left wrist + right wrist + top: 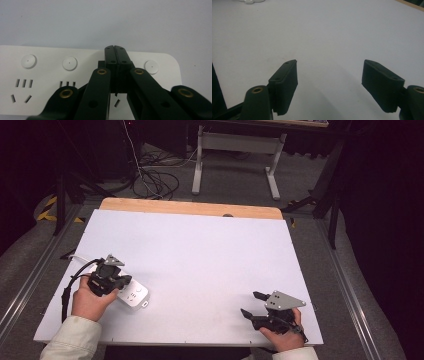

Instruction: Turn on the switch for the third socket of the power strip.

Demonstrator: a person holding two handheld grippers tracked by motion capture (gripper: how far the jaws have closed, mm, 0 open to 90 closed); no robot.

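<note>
A white power strip (134,295) lies on the white table near its front left corner. Up close, the power strip (45,75) shows round buttons and slotted sockets. My left gripper (120,282) hovers right over it with its jaws pressed together, nothing between them; the left gripper (115,48) tips sit above the strip's far edge. Near the front right of the table my right gripper (252,303) rests low, jaws wide apart. Bare table shows between the right gripper (329,72) fingers.
The white table top (200,255) has a wooden strip along its far edge. Beyond it stand a white desk frame (235,155) and loose cables (155,180) on the floor. A cable (70,280) trails from the left gripper.
</note>
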